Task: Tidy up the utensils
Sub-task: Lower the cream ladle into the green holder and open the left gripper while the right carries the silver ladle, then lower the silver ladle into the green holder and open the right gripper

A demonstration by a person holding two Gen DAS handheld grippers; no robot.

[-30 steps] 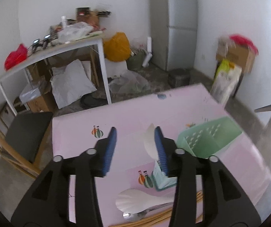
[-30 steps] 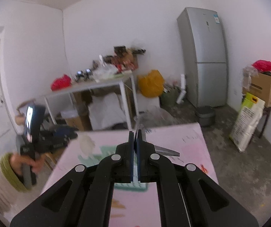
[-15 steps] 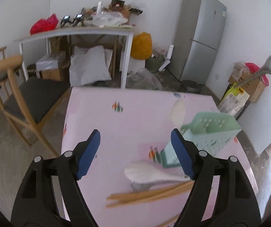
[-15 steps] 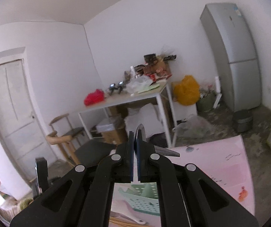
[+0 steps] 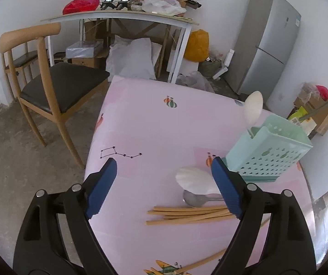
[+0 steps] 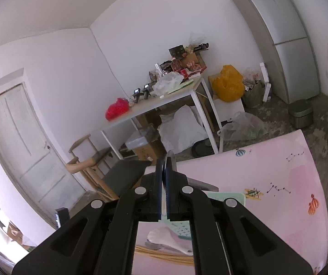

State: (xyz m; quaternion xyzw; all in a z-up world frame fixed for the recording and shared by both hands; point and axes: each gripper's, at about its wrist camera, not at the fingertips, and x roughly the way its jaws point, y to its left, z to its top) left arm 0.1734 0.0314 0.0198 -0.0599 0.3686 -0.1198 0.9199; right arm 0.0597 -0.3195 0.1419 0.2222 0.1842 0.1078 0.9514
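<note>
Both tools are working over a pink table point(image 5: 154, 123) printed with small balloons and star lines. Left gripper point(image 5: 164, 189), black-armed with ribbed blue pads point(image 5: 100, 189), is standing wide apart, its jaws having just been opening, with nothing pressed between them; it is hanging above the bare pink surface just left of the loose utensils. Right gripper point(image 6: 164, 171) is pinching a metal spoon point(image 5: 324, 105) between closed pads, the thin metal showing edge-on at the tips in its own view, and the spoon's bowl is rising at the right edge of the left view. A mint-green perforated plastic caddy point(image 5: 271, 153) is standing near the table's right edge, with a white plastic rice paddle point(image 5: 253, 108) standing upright in it. Lying flat before the caddy are a second white paddle point(image 5: 194, 181), a steel spoon point(image 5: 194, 199) touching it, and a bundle of tan wooden chopsticks point(image 5: 186, 215) just beside both. More chopsticks point(image 5: 200, 261) are lying near the table's near edge. A wooden chair with a dark seat point(image 5: 56, 80) is crowding the table's left edge, while the far half of the tabletop is lying open.
</note>
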